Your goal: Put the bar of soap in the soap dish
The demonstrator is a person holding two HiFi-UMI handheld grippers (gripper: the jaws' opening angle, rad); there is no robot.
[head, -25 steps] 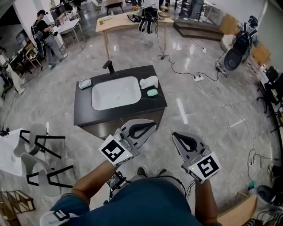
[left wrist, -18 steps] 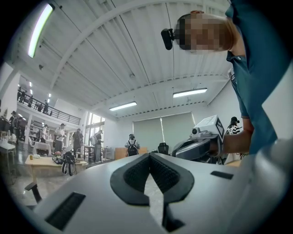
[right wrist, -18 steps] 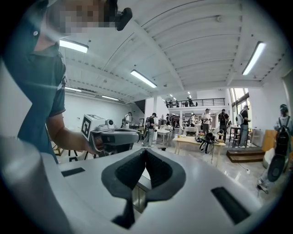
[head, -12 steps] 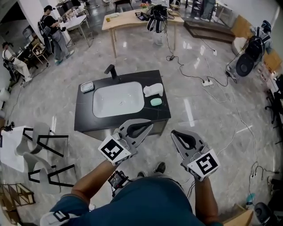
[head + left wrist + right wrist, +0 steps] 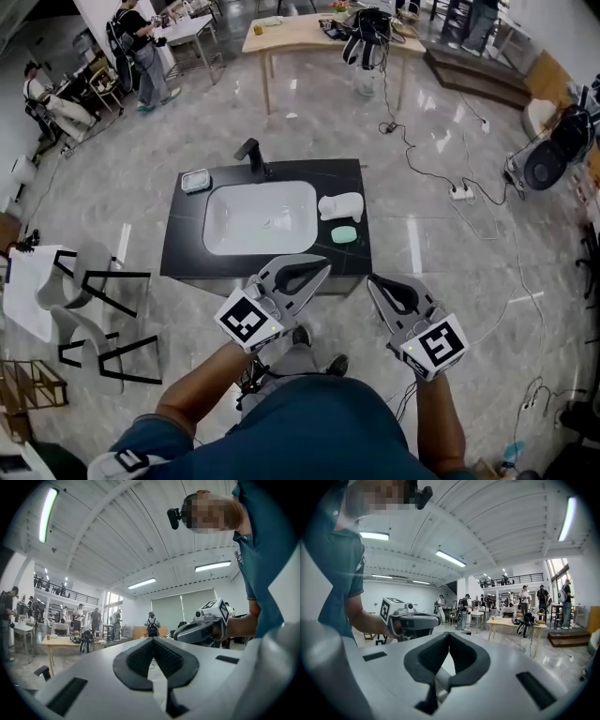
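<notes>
A pale green bar of soap (image 5: 345, 234) lies on the black vanity counter (image 5: 183, 248), right of the white basin (image 5: 258, 216) and just in front of a white object (image 5: 340, 205). A small grey soap dish (image 5: 196, 180) sits at the counter's far left corner, near the black faucet (image 5: 251, 153). My left gripper (image 5: 323, 264) is shut and empty, its tip over the counter's near edge. My right gripper (image 5: 372, 281) is shut and empty too, just short of that edge. The gripper views show the closed tips of the left gripper (image 5: 152, 639) and of the right gripper (image 5: 449, 633) against the hall.
Two black-framed chairs (image 5: 89, 314) stand left of the vanity. Cables and a power strip (image 5: 461, 192) cross the floor at right, near a fan (image 5: 553, 159). A wooden table (image 5: 319, 33) with bags stands behind, and several people work at the far left.
The person has walked toward the vanity, so it sits nearer and more to the right in view. Both grippers, still shut, now reach its near edge.
</notes>
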